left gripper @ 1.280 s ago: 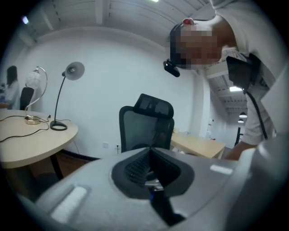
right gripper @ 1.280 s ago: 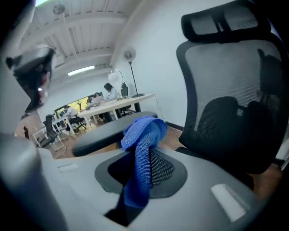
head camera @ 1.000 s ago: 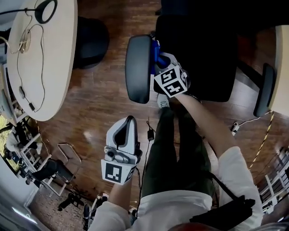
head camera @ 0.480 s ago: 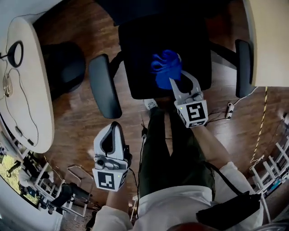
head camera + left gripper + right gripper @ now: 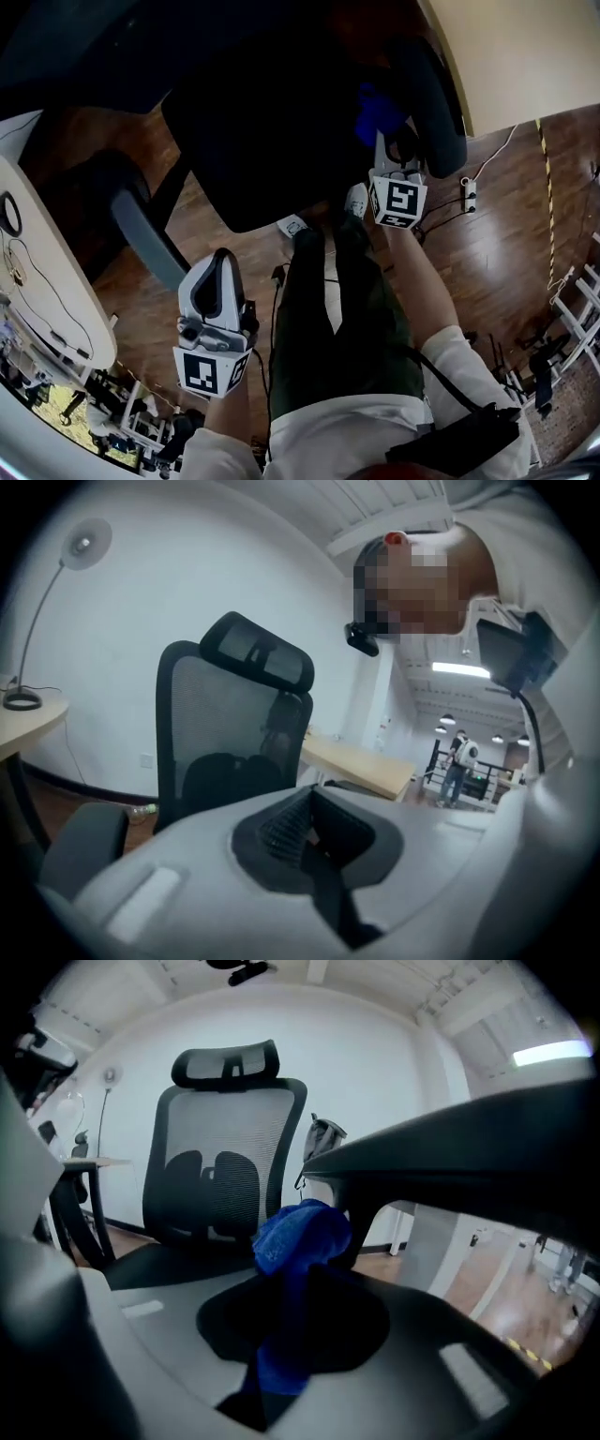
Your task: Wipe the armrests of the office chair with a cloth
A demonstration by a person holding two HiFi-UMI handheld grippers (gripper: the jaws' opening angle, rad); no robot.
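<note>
The black office chair [image 5: 272, 112] fills the top of the head view. My right gripper [image 5: 390, 142] is shut on a blue cloth [image 5: 375, 111], close beside the chair's right armrest [image 5: 439, 94]. In the right gripper view the blue cloth [image 5: 298, 1239] bunches up out of my right gripper [image 5: 292, 1290], and the right armrest [image 5: 469, 1152] passes just above it. My left gripper [image 5: 221, 270] is shut with nothing in it, held low, nearer me than the left armrest [image 5: 142, 236]. In the left gripper view my left gripper [image 5: 314, 841] faces the mesh backrest [image 5: 230, 733].
A pale round table [image 5: 37, 281] with cables sits at the left. A second light desk [image 5: 525, 47] stands at the upper right, just beyond the right armrest. A cable and plug [image 5: 469, 192] lie on the wooden floor. My legs [image 5: 328, 309] stand in front of the seat.
My right gripper has carried the blue cloth from the left armrest across the seat to the right armrest. The left gripper has stayed low and shut, now facing the backrest.
</note>
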